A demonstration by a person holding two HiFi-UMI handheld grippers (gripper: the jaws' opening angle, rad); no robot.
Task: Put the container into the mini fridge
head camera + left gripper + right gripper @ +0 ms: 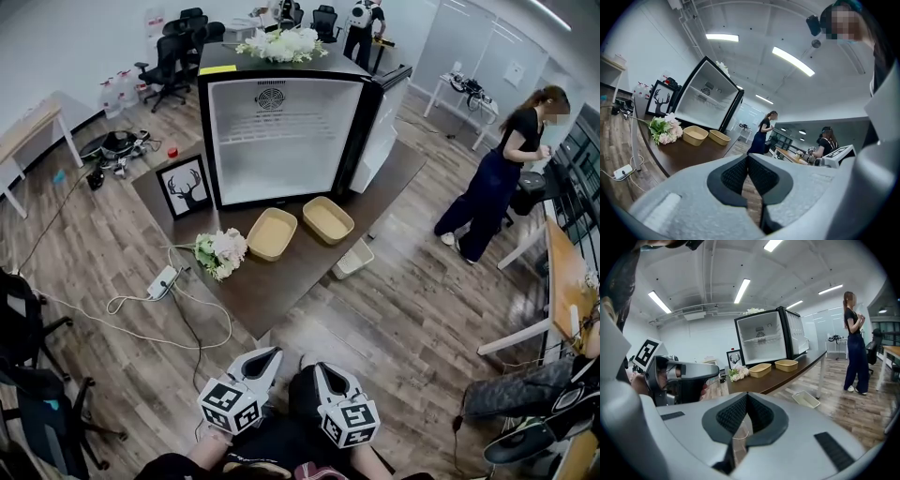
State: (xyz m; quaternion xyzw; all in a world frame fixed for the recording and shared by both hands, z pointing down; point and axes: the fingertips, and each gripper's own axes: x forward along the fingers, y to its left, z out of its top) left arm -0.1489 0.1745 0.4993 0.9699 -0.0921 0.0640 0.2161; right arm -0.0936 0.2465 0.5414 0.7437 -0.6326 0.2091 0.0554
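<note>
Head view: one tan container [272, 233] and a second container [328, 219] rest on the surface [281, 291] before the open mini fridge [281, 131]. Left hand-held gripper [258, 366] and right hand-held gripper [328, 375]: clenched, empty, well apart from it.

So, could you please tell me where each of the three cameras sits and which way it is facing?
Head view: on the person's head, looking steeply down at the table and open mini fridge; left gripper and right gripper show at bottom.
Left gripper view: on the left gripper, looking past its shut jaws at the table; right gripper at right.
Right gripper view: on the right gripper, facing the table likewise; left gripper at left.
Shared: all show the mini fridge and tan containers.
</note>
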